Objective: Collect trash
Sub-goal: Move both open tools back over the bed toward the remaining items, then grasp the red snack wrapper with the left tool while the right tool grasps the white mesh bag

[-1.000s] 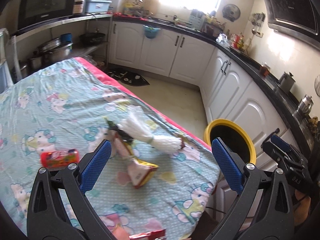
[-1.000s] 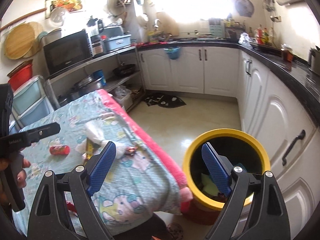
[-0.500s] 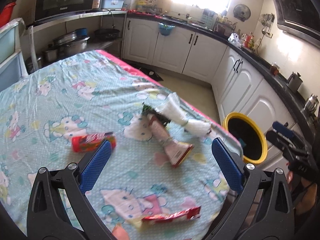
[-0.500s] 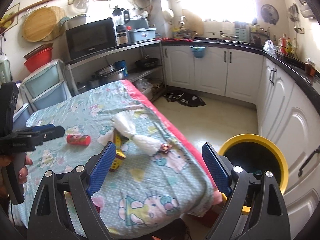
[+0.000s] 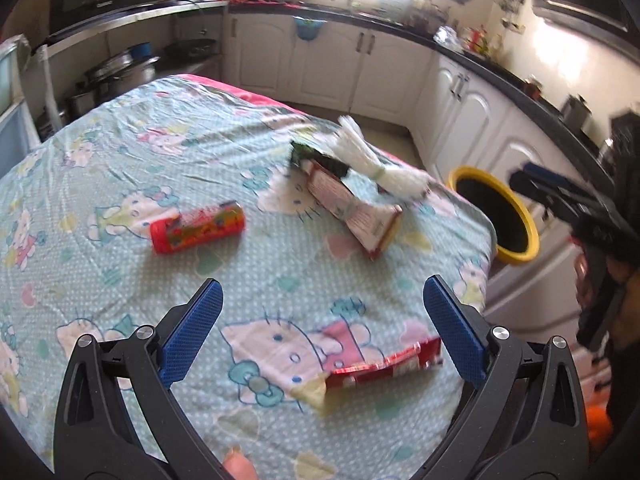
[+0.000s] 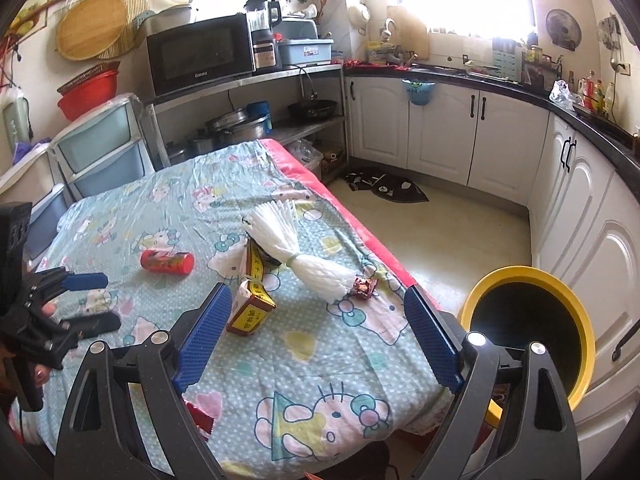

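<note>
**Operator:** On the left wrist view, report status relative to the yellow-rimmed bin (image 5: 495, 213).

**Technician:** The left gripper (image 5: 322, 330) has its blue pads spread apart with nothing between them, and hovers over the patterned tablecloth (image 5: 120, 152). A flat red wrapper (image 5: 384, 366) lies nearest the jaws, on the table side of the bin. Farther from the bin lies a red tube (image 5: 198, 227). A red-and-white carton (image 5: 352, 214) and a white tasselled bundle (image 5: 380, 164) sit at the table edge nearest the bin. Judgement: the jaws are held wide to straddle the wrapper.

**Operator:** Right wrist view?

**Technician:** The right gripper (image 6: 318, 338) also stands open and empty, over the table corner beside the bin (image 6: 532, 336). A small red candy wrapper (image 6: 363, 287) touches the bundle's end (image 6: 316, 268), close to the bin. The bin stands on the floor against the table edge, likely so trash travels a short path.
</note>
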A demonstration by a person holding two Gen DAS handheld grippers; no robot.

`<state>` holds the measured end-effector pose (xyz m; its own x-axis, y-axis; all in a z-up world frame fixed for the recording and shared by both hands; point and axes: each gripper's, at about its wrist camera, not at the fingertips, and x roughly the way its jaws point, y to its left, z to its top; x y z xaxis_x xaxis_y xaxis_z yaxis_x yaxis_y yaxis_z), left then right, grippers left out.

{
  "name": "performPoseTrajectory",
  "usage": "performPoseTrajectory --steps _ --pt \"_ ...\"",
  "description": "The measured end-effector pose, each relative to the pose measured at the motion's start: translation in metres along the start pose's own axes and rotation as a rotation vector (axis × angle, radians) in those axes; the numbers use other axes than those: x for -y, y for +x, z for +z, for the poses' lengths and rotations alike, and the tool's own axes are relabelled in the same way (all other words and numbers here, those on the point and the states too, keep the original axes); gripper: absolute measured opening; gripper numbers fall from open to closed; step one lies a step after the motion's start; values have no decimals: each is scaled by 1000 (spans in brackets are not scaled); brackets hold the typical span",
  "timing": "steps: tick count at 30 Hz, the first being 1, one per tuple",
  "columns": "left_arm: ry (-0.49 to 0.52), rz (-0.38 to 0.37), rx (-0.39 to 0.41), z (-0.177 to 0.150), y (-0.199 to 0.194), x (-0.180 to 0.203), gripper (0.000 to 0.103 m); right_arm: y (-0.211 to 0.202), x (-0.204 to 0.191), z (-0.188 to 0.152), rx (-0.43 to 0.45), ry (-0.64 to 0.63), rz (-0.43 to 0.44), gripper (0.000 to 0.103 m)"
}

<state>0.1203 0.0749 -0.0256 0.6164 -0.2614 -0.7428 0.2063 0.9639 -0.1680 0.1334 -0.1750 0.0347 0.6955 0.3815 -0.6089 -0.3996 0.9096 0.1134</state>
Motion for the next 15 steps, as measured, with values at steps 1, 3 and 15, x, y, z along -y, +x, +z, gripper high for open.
performPoseTrajectory --steps 1,3,15 --pt "21 -15 -10 -4 2 2 92 3 0 0 -5 -5 -1 85" --pt "60 -33 -20 -10 5 5 92 10 0 0 -13 -19 -6 85" --pt "228 -171 -64 -35 28 19 92 78 9 -1 -139 -102 -48 85"
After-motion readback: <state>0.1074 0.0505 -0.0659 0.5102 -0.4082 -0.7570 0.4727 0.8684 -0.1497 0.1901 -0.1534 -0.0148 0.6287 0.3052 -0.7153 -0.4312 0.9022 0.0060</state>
